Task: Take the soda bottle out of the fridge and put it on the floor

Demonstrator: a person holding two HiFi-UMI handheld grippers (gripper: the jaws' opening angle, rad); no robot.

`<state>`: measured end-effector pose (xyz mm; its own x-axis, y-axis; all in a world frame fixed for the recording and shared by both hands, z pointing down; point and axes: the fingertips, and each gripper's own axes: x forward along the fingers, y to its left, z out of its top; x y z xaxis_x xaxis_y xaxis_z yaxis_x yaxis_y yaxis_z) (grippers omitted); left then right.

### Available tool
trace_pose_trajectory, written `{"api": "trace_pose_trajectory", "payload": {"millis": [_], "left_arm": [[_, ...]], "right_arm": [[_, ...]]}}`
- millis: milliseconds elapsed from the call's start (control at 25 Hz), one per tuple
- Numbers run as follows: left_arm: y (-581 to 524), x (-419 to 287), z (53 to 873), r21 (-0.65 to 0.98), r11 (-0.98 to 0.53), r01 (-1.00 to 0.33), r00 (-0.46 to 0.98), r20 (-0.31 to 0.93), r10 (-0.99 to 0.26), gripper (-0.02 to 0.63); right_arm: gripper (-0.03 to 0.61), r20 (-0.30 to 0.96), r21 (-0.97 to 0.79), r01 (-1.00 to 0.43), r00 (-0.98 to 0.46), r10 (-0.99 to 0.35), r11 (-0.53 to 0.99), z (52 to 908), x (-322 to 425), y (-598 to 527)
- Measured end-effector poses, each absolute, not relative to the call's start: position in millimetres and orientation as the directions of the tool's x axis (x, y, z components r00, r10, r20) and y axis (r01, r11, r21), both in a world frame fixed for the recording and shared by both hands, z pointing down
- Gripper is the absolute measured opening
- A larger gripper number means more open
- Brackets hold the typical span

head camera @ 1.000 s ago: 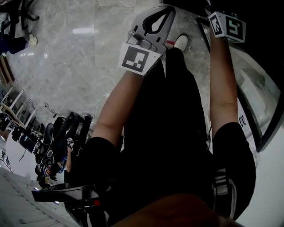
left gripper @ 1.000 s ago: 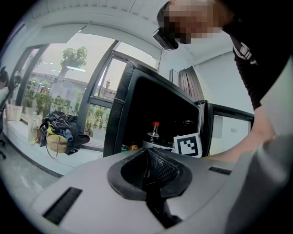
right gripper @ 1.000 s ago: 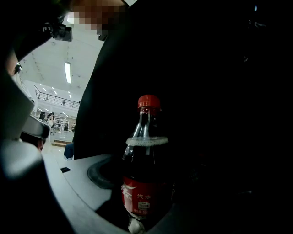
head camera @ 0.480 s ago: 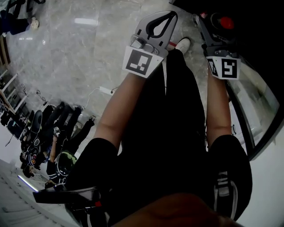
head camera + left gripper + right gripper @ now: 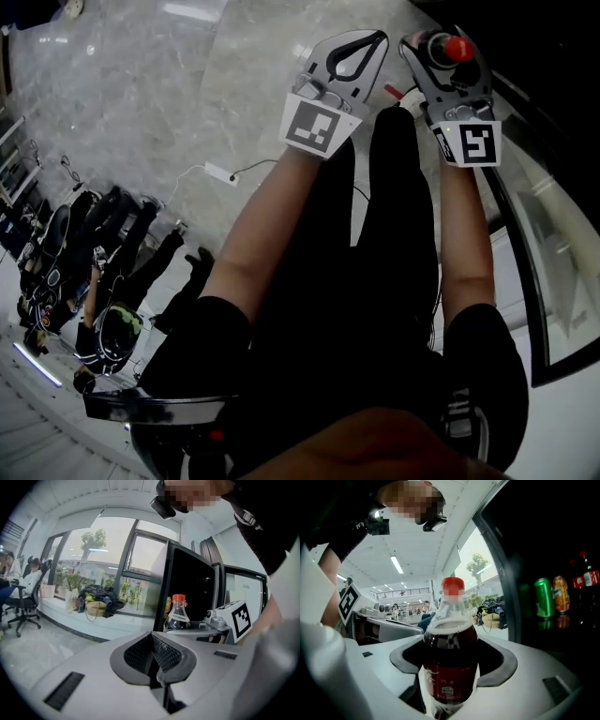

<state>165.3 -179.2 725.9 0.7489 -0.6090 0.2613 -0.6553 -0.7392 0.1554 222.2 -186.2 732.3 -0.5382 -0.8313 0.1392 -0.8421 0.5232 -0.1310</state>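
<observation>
A soda bottle (image 5: 450,653) with dark cola, a red label and a red cap stands upright between the jaws of my right gripper (image 5: 450,672), which is shut on its body. In the head view the red cap (image 5: 457,47) shows above my right gripper (image 5: 441,54), just outside the dark fridge (image 5: 562,56) at the right. My left gripper (image 5: 361,39) hangs close beside it on the left, shut with nothing in it. From the left gripper view the bottle (image 5: 177,616) shows beyond my left gripper (image 5: 157,667), in front of the open fridge (image 5: 192,588).
Cans (image 5: 543,604) and a cola bottle (image 5: 587,581) stand inside the fridge. Its glass door (image 5: 548,244) swings out at the right. The person's black-trousered legs (image 5: 375,244) are under the grippers. A power strip with cable (image 5: 217,172) lies on the marble floor (image 5: 141,94).
The right gripper has come out from the fridge's dark interior toward the left gripper, and the bottle's red cap now shows in it. The left gripper barely moved.
</observation>
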Motion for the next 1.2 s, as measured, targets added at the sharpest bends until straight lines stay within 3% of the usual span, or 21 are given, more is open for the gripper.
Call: {"api": "trace_pose_trajectory", "payload": {"millis": [440, 720, 1200], "left_arm": [[-151.8, 39.0, 930.8, 0.181, -0.641, -0.746, 0.652, 0.397, -0.647, 0.005], [-163.3, 21.7, 1040.2, 0.229, -0.591, -0.773, 0.623, 0.449, -0.641, 0.005], [-199.0, 12.5, 1141.8, 0.216, -0.603, -0.768, 0.62, 0.487, -0.615, 0.005]], "right_arm": [[0.319, 0.312, -0.182, -0.823, -0.567, -0.762, 0.538, 969.5, 118.2, -179.0], [0.319, 0.433, -0.175, -0.766, -0.624, -0.651, 0.618, 1109.2, 84.0, -185.5], [0.319, 0.482, -0.161, -0.684, -0.683, -0.548, 0.711, 1243.6, 49.4, -223.0]]}}
